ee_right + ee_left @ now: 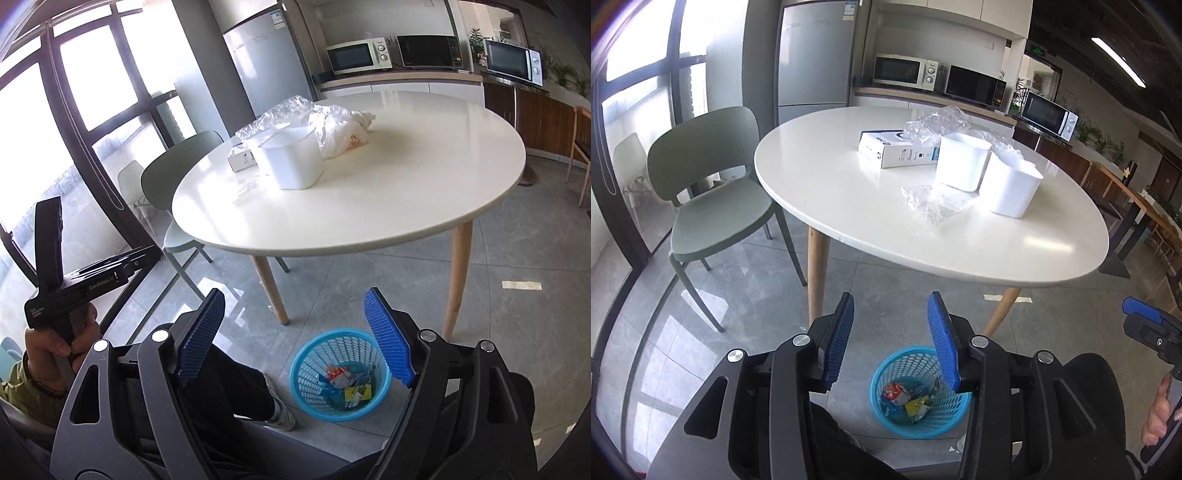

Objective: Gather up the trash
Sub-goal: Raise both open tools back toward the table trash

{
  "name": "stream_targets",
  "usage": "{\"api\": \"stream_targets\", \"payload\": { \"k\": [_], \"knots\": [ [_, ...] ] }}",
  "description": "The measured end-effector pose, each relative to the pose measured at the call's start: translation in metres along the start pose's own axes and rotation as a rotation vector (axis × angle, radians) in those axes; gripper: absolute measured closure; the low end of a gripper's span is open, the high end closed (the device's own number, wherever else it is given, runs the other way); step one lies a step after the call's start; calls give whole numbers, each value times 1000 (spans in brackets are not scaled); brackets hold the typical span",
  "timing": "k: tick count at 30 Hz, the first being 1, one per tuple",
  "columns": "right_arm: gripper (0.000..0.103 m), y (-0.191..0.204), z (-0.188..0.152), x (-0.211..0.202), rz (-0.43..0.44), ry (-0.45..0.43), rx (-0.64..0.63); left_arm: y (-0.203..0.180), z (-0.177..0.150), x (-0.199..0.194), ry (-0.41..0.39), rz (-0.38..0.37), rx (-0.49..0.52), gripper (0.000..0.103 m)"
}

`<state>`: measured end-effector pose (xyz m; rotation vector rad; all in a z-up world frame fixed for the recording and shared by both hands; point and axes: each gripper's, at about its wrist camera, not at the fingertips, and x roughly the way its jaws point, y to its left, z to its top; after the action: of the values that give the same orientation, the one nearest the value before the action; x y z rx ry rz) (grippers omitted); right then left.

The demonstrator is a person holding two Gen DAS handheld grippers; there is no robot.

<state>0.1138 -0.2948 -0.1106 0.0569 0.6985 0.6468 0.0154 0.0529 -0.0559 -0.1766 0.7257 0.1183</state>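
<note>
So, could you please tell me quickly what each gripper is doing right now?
Left gripper: jaws open, holding nothing.
Right gripper: jaws open, holding nothing.

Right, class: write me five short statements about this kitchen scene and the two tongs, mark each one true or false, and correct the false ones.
1. The blue basket stands on the floor near the table. True.
2. The basket is empty. False: several wrappers lie in it.
3. The left tongs hold a piece of trash. False: they are open with nothing between the pads.
4. Two white tubs stand side by side on the round table. True.
5. The right tongs are clamped on a plastic bag. False: they are open and empty; the crumpled clear plastic lies on the table.
</note>
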Motion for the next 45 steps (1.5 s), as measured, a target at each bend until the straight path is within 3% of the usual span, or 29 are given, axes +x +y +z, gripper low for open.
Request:
{"api": "stream_targets", "payload": {
  "k": [10,20,36,45],
  "knots": [
    [24,21,45,-19,33,-84,-35,-1,34,-14,-76,-16,6,56],
    [24,11,90,0,15,-115,-17,4,59,3,-83,-8,-27,55],
    [25,-1,133,69,0,-45,21,6,69,43,-18,-27,-33,54],
    [42,-7,151,117,-11,45,36,7,78,63,18,-84,-61,54]
  ]
}}
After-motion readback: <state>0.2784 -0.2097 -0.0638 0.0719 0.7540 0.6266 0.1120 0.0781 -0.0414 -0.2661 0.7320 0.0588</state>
